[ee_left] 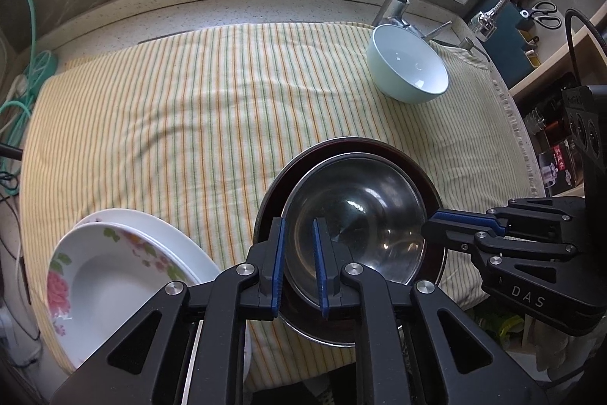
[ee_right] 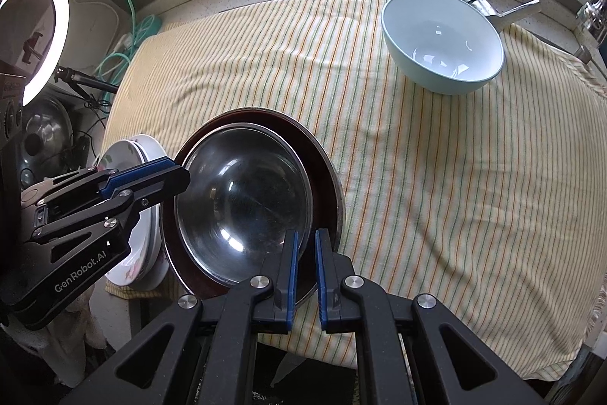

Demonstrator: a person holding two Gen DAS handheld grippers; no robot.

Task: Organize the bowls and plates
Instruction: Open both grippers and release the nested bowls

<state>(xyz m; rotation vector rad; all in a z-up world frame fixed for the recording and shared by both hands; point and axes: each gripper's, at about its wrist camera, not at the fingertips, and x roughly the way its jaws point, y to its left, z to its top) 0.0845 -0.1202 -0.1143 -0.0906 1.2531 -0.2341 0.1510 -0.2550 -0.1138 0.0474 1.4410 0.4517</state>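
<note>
Two grippers straddle the nested steel bowl (ee_left: 356, 215) near the cloth's front edge: left gripper (ee_left: 299, 266) loosened, rim between parted pads; right gripper (ee_right: 305, 272) clenched on the opposite rim. Back the left straight off.

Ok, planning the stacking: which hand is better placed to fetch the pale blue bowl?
Right, probably. The pale blue bowl sits far right by the tap, on the right gripper's side. The left gripper is across the steel bowl, beside the plates.
</note>
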